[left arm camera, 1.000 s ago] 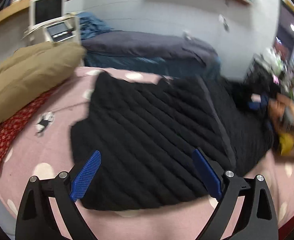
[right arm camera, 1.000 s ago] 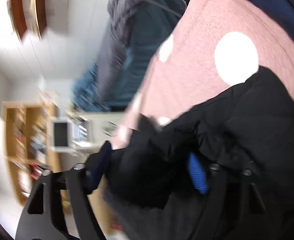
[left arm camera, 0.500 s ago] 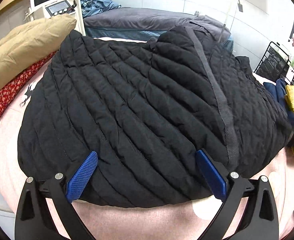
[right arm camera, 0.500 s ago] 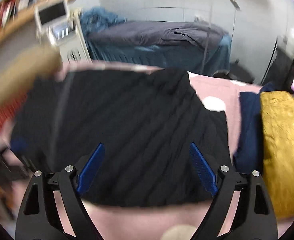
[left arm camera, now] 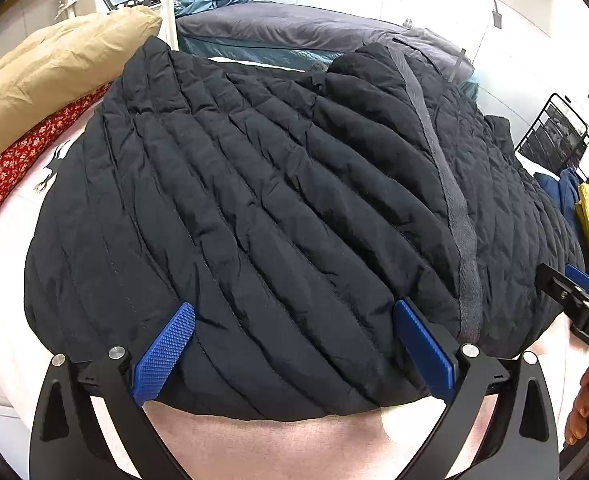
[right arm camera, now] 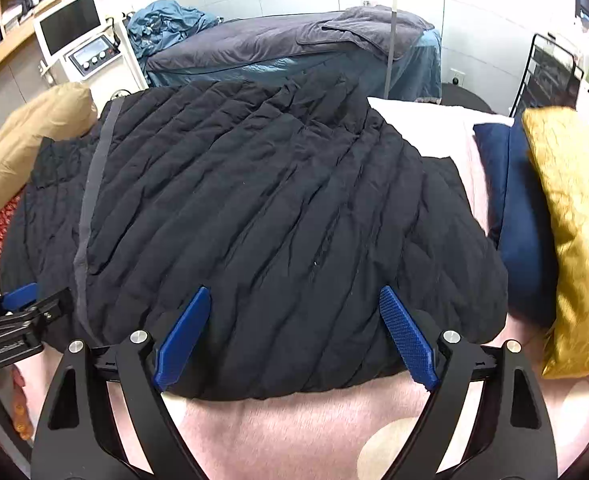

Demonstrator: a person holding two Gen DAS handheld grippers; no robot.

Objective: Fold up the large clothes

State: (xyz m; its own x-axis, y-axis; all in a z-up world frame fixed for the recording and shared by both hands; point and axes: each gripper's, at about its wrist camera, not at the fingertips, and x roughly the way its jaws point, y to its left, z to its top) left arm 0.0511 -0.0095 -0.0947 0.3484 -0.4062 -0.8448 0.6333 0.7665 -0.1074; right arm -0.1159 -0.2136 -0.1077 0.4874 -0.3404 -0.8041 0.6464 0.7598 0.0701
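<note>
Jacket (left arm camera: 278, 208) (black quilted) lies spread, folded over once by the look | your left gripper (left arm camera: 294, 356) & right gripper (right arm camera: 294, 336) gape wide, holding nothing | further folds left, est.

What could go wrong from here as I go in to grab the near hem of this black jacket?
1. The black quilted puffer jacket is thick; the open left gripper and open right gripper may catch only its top layer.
2. Its right edge lies close to the navy blue cushion and gold satin pillow; a fold could drag them.
3. The grey zipper band may skew the crease.
</note>
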